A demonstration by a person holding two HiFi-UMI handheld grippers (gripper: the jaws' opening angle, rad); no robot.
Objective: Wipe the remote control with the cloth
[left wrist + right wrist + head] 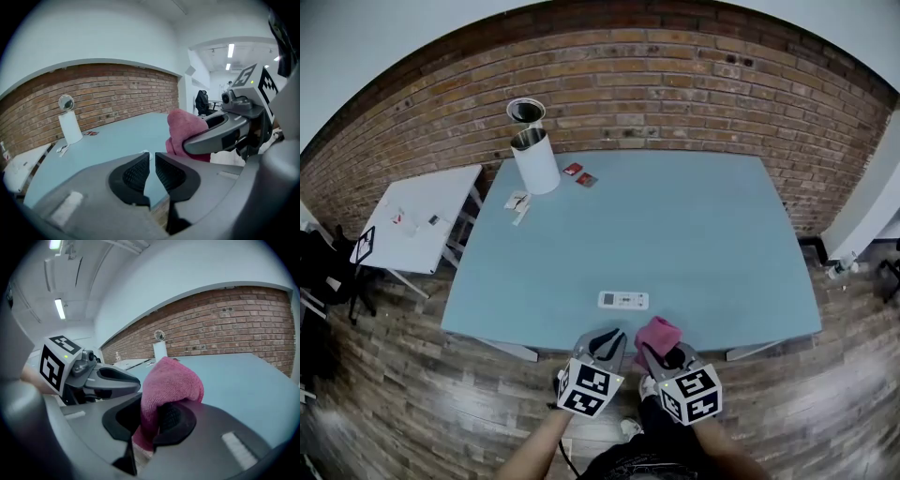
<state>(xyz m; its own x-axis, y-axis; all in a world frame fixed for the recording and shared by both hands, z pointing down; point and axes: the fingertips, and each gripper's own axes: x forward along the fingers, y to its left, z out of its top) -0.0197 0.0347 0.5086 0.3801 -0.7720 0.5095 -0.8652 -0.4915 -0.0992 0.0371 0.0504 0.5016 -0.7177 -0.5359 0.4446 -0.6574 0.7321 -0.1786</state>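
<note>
The left gripper and right gripper are held side by side at the table's front edge, near its middle, each with its marker cube toward the person. The left gripper's jaws stand a narrow slit apart with nothing between them. The right gripper's jaws are closed on a pink cloth, which bunches up above the pads and hangs a little below them. In the head view the cloth lies over the front edge, just right of the left gripper's tips.

The remote, white and flat, lies on the table near the front edge, about midway along it, just beyond the grippers. It is apart from the cloth and touched by neither gripper.

At the far left corner stands a white bin with its lid up. Two red packets lie to its right and some paper slips in front of it.
</note>
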